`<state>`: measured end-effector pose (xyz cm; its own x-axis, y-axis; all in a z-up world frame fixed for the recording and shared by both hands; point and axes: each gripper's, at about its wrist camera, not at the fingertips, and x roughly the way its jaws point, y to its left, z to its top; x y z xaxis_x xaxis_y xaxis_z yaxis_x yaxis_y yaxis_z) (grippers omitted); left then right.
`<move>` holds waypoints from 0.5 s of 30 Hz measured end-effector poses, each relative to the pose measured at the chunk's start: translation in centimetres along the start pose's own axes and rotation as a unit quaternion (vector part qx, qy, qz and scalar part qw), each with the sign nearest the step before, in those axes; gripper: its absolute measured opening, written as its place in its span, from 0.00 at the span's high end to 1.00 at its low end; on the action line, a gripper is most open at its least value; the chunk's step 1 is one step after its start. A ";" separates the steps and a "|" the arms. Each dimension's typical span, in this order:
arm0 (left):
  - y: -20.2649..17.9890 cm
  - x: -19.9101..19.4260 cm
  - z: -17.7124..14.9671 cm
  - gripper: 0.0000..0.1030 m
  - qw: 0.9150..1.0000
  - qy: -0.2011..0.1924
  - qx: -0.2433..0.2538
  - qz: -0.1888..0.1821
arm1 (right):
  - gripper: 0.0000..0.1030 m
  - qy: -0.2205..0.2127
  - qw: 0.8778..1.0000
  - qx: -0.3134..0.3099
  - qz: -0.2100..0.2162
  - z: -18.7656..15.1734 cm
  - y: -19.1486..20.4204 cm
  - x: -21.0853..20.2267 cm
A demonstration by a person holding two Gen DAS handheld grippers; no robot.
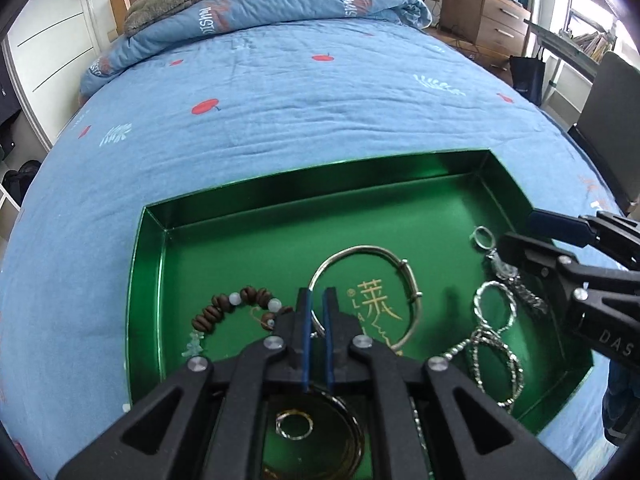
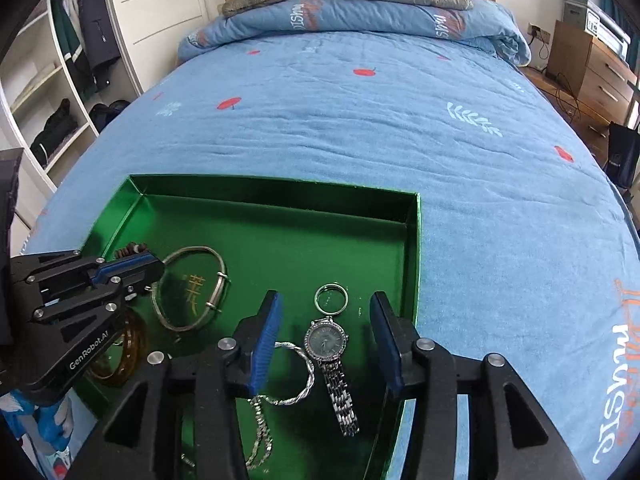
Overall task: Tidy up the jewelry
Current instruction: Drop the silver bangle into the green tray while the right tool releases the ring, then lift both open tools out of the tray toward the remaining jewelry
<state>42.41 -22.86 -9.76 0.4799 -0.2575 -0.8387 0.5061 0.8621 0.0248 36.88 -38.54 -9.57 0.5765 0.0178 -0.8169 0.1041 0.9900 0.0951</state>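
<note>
Blue bed [image 2: 360,152], green tray [image 2: 414,240], folded duvet [image 2: 360,16]

The left gripper [image 1: 318,300] covers the near-left arc of the silver bangle [image 1: 360,254] and the near end of the bead bracelet [image 1: 240,306]. Between its arms only part of an amber bangle [image 1: 352,432] and a small ring [image 1: 295,426] show. The right gripper [image 2: 324,312] hides the near stretch of the twisted silver chain [image 2: 298,394] (its lower end runs off behind the arm). The watch [image 2: 326,340] dial is too small to read. The green tray [image 2: 414,264] has its near wall hidden in both views. The bed [image 2: 480,208] is cut off by the lens edges.
</note>
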 end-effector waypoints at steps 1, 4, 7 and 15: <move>0.1 -1.2 -0.3 0.94 1.000 -0.009 0.001 -0.004 | 0.55 -0.010 1.000 0.000 0.000 -0.1 0.1 -1.2; 0.8 -5.5 -1.6 0.94 0.999 -0.040 0.000 -0.006 | 0.55 -0.042 0.999 -0.001 0.009 -0.8 0.4 -5.2; 1.9 -10.3 -3.4 0.94 0.998 -0.066 -0.005 0.001 | 0.55 -0.073 0.997 -0.003 0.021 -2.3 0.9 -10.0; 6.4 -22.0 -9.8 0.94 0.991 -0.118 -0.051 0.048 | 0.55 -0.132 0.990 -0.022 0.042 -7.9 3.1 -21.2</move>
<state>28.10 -7.38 3.53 0.6819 -0.2574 -0.6847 0.3813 0.9239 0.0325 18.56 -34.70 3.59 0.7741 0.0685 -0.6294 0.0153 0.9918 0.1267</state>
